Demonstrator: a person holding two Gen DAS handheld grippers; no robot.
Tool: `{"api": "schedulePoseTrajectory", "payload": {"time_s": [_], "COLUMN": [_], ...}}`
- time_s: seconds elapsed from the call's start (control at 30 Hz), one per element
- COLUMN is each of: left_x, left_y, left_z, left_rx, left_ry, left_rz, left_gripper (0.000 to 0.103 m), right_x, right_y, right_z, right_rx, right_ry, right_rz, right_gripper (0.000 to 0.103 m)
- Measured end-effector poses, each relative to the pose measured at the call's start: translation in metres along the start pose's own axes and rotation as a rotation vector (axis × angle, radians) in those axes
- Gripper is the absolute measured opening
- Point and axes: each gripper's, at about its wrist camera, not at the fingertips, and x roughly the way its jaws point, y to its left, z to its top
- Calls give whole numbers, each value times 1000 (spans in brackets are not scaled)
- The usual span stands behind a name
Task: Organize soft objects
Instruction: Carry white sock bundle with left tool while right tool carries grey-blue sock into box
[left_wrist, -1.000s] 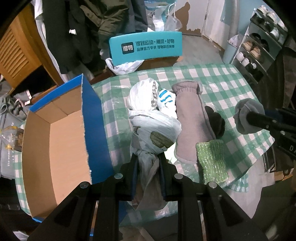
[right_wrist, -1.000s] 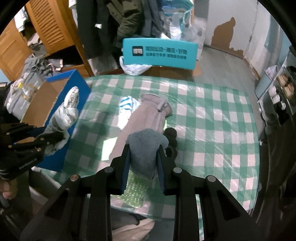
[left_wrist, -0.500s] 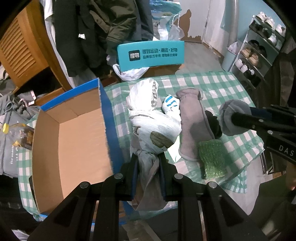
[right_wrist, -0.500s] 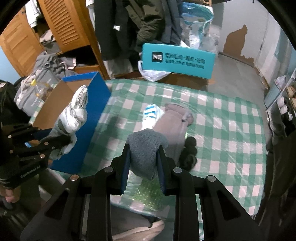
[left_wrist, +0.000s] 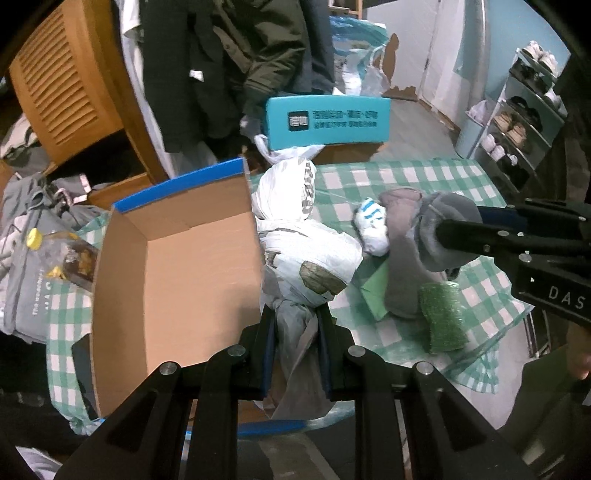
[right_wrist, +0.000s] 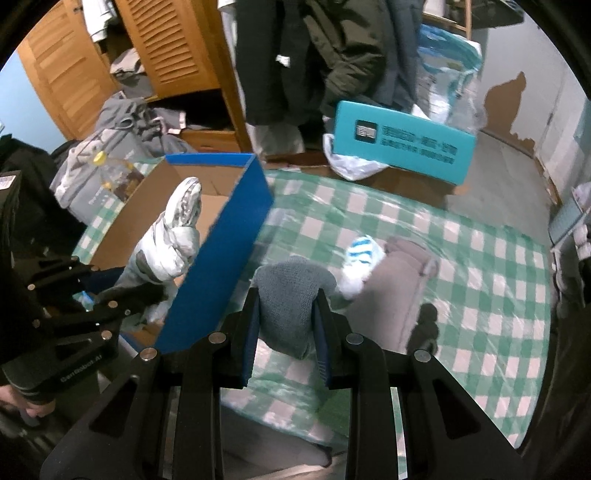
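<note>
My left gripper (left_wrist: 295, 317) is shut on the cuff of a white padded glove (left_wrist: 306, 240). The glove hangs beside the blue wall of an open cardboard box (left_wrist: 166, 266). In the right wrist view the left gripper (right_wrist: 129, 284) holds that white glove (right_wrist: 173, 236) over the box's (right_wrist: 221, 258) near corner. My right gripper (right_wrist: 286, 301) is shut on a grey knit piece (right_wrist: 291, 295) above the checked table (right_wrist: 480, 295). The left wrist view shows the right gripper (left_wrist: 458, 225) and the grey knit piece (left_wrist: 439, 221) coming in from the right.
On the table lie a blue-striped sock (right_wrist: 360, 258), a long taupe mitten (right_wrist: 391, 291), a black item (right_wrist: 424, 325) and a green scrubber (left_wrist: 443, 317). A teal box (right_wrist: 402, 144) stands past the far edge. Clothes hang behind; a shoe rack (left_wrist: 524, 118) stands at right.
Both grippers have moved left toward the box and risen a little, each keeping its item. The white glove now hangs over the box's corner, and the grey knit piece is nearer the blue wall.
</note>
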Motion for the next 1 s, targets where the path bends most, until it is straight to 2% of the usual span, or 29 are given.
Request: {"api": "schedulePoseTrajectory", "payload": {"time_s": [0.47,1.0], "left_x": [-7,-2], "left_y": [46,104], "left_z": [-14,-31], "left_rx": [-79,-196], "left_ry": [-9,9], "left_rz": [12,37], "left_gripper": [20,20], "right_x": [18,58], "right_y": [62,120], "right_z": [29,48], "right_rx": [-82,-154], "right_ry": [8,70], "right_rz": [52,104], "right_gripper": [25,25]}}
